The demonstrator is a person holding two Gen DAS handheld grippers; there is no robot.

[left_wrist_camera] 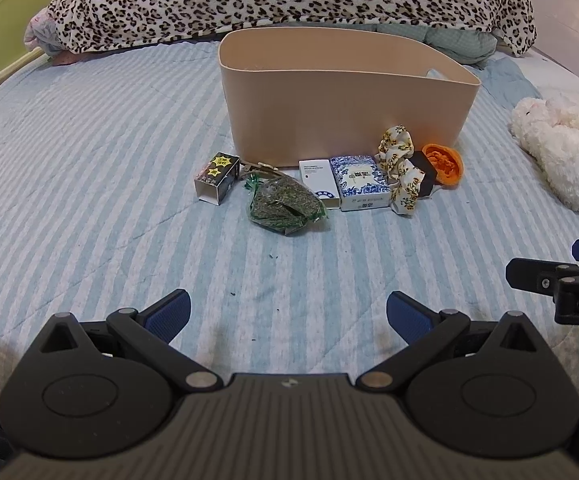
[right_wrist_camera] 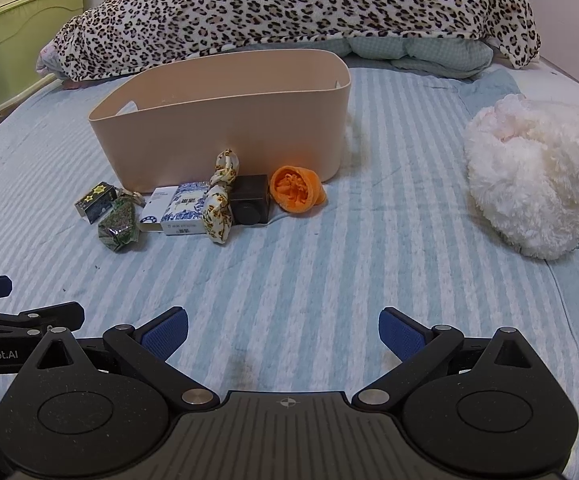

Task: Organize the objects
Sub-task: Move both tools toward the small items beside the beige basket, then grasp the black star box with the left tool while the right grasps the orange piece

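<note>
Both units are hovering low over the striped bed (left_wrist_camera: pixel 89 160): the left hand-held gripper (left_wrist_camera: pixel 288 312) and the right hand-held gripper (right_wrist_camera: pixel 283 330) are standing wide open, holding nothing. Ahead, the small items are lying in a row touching the beige bin (left_wrist_camera: pixel 341 112). The green packet (left_wrist_camera: pixel 283 206) is likely crinkling and light, so pinch its edge; the boxes (left_wrist_camera: pixel 359 182) are likely stiff, so grip their sides. The right view alone is showing the black cube (right_wrist_camera: pixel 250 200) fully.
</note>
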